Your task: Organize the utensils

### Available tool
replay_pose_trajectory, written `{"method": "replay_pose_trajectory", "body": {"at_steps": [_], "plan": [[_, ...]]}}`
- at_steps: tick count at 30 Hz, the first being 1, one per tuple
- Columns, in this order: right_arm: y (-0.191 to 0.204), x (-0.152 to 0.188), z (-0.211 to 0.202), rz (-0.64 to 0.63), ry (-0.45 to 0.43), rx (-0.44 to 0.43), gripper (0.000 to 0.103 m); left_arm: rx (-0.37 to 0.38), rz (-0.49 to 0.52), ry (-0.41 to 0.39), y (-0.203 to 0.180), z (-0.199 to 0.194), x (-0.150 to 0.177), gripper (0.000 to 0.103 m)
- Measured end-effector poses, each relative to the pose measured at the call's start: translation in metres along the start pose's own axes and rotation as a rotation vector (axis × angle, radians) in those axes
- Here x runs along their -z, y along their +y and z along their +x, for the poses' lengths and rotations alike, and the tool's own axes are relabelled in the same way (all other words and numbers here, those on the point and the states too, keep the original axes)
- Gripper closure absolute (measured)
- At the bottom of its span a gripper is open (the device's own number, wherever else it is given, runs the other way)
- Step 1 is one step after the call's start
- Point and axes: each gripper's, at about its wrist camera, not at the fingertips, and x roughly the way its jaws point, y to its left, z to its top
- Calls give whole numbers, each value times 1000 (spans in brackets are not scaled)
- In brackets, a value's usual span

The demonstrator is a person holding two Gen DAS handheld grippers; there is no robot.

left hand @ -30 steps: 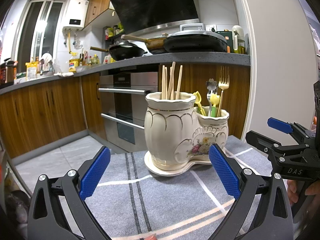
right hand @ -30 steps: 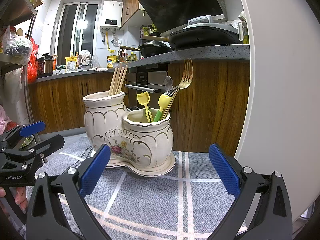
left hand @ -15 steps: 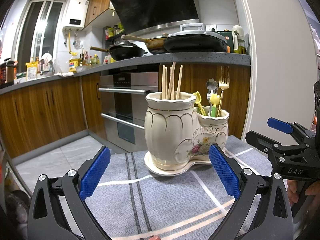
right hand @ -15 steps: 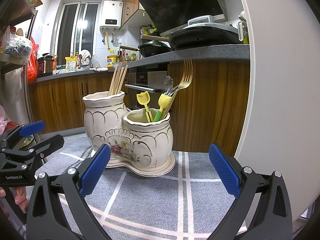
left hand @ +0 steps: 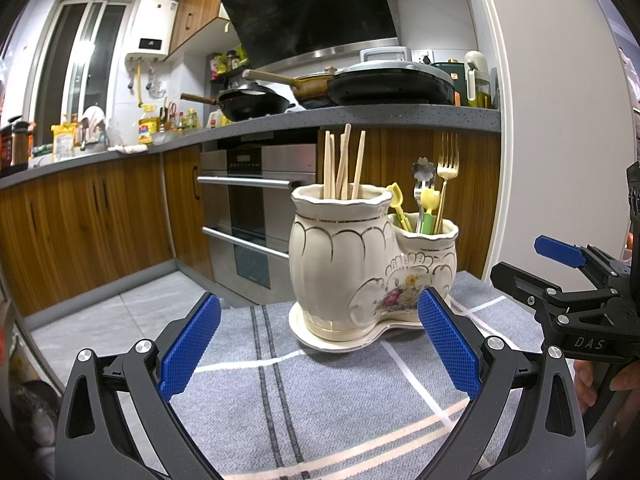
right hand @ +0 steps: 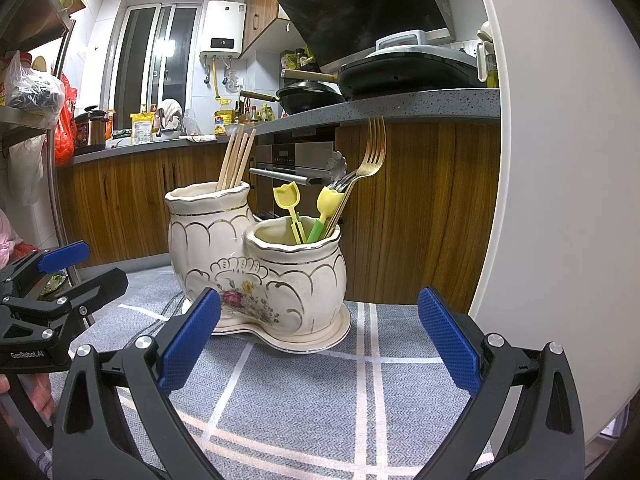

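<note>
On the grey woven cloth with white and dark stripes [left hand: 280, 412] that covers the surface stands a cream ceramic two-pot utensil holder with gold trim and a painted flower spray [left hand: 360, 264], resting on its own matching saucer-like base. Its taller pot holds pale wooden chopsticks [left hand: 344, 168]; its lower pot holds a gold metal fork [right hand: 374, 152], a silver flower-ended utensil [right hand: 337, 163] and two yellow plastic tulip-topped picks [right hand: 289, 200], all upright or leaning.

Low in front of the holder, the left gripper [left hand: 318, 348] has its blue-padded fingers [left hand: 190, 350] spread wide with nothing between them. From the other side, the right gripper [right hand: 318, 346] is likewise wide and empty, its fingers [right hand: 448, 340] clear of the holder. Bare cloth lies between each gripper and the holder's base.

Beyond the holder the cloth's far edge drops off toward the grey tiled floor [left hand: 120, 312] and wooden cabinets [left hand: 80, 224]. A white wall [right hand: 560, 160] stands near the holder on the right gripper's side.
</note>
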Motion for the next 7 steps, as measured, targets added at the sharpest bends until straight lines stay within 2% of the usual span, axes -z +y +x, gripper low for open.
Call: {"method": "replay_pose_trajectory", "body": {"at_steps": [7], "plan": [[0,0,0,-1,0,0,6,0,1,-1,0,0,0,5]]}}
